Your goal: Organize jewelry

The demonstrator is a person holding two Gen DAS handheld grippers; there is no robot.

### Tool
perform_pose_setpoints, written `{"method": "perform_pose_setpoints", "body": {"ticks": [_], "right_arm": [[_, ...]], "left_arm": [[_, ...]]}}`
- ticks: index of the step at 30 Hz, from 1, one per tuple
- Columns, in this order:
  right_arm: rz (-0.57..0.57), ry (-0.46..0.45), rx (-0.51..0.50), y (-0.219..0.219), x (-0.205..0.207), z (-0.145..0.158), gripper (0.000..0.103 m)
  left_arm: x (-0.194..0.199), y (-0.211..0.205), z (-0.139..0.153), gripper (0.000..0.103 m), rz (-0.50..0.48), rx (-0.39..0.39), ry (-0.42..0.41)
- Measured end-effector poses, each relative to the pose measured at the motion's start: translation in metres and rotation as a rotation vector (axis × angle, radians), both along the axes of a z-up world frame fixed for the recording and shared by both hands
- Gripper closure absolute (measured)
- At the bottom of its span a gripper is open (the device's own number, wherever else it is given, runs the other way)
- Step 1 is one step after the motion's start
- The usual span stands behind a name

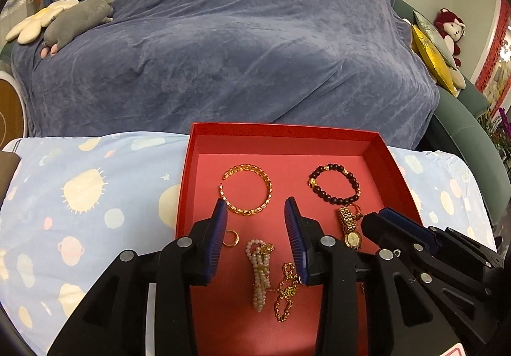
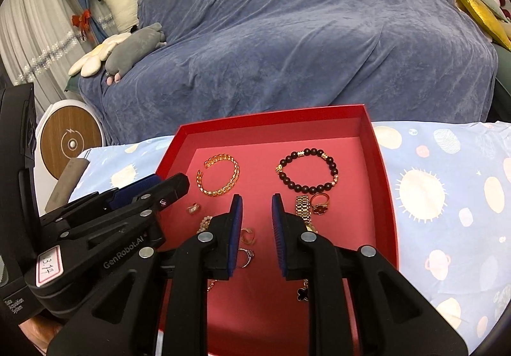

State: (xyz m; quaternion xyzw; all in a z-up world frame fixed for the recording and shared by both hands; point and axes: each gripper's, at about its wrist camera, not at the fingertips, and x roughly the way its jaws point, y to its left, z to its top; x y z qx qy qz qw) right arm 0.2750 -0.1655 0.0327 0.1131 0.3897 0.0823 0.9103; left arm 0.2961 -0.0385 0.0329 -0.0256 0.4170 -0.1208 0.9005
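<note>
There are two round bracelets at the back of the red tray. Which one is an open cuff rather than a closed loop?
The gold bracelet on the left: its ring has a gap at the left side. The dark beaded bracelet on the right runs round in an unbroken loop.

I log this place as a home living room: sofa [image 1: 223, 46] under a blue throw, soft toys [image 1: 80, 17], gold cushion [image 1: 431, 59], curtain [image 2: 38, 24], space-print cloth [image 1: 80, 202].

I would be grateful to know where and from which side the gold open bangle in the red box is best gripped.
Probably grip the gold open bangle on its closed right arc, away from the gap at its left. It lies flat on the red box floor, so come from above, one finger inside the ring, one outside.
</note>
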Motion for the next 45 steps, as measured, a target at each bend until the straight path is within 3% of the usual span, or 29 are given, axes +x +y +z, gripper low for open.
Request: {"method": "perform_pose_setpoints", "body": {"ticks": [3, 5, 6, 7, 14, 17, 29, 34, 41, 45], "right_arm": [[-0.002, -0.011, -0.012, -0.003, -0.011, 0.007, 0.084], [-0.008, -0.026, -0.028, -0.005, -0.020, 0.013, 0.075], [-0.012, -0.034, -0.034, -0.005, -0.025, 0.016, 0.064], [-0.013, -0.037, -0.041, -0.005, -0.031, 0.018, 0.063], [-0.016, -0.053, -0.070, -0.004, -0.066, 0.030, 0.060], [-0.027, -0.065, -0.089, -0.006, -0.086, 0.031, 0.051], [-0.046, -0.031, -0.080, -0.002, -0.153, 0.014, 0.051], [-0.028, -0.036, -0.117, 0.010, -0.174, 0.006, 0.042], [-0.030, -0.043, -0.159, 0.009, -0.182, 0.001, 0.032], [-0.087, -0.058, -0.172, 0.000, -0.184, 0.000, 0.010]], "left_arm": [[-0.008, 0.005, 0.006, 0.065, 0.003, 0.006, -0.012], [-0.017, 0.010, 0.010, 0.064, 0.003, 0.009, -0.023], [-0.022, 0.012, 0.012, 0.064, 0.003, 0.012, -0.026], [-0.027, 0.013, 0.014, 0.064, 0.004, 0.014, -0.030], [-0.070, 0.023, 0.023, 0.055, 0.027, 0.042, -0.056], [-0.087, 0.025, 0.024, 0.054, 0.025, 0.033, -0.048], [-0.156, 0.024, 0.010, 0.054, 0.032, 0.064, -0.030], [-0.174, 0.025, 0.001, 0.054, 0.046, 0.048, -0.004], [-0.182, 0.020, -0.003, 0.032, 0.061, 0.082, -0.023], [-0.183, 0.021, -0.006, 0.024, 0.074, 0.088, -0.027]]}}
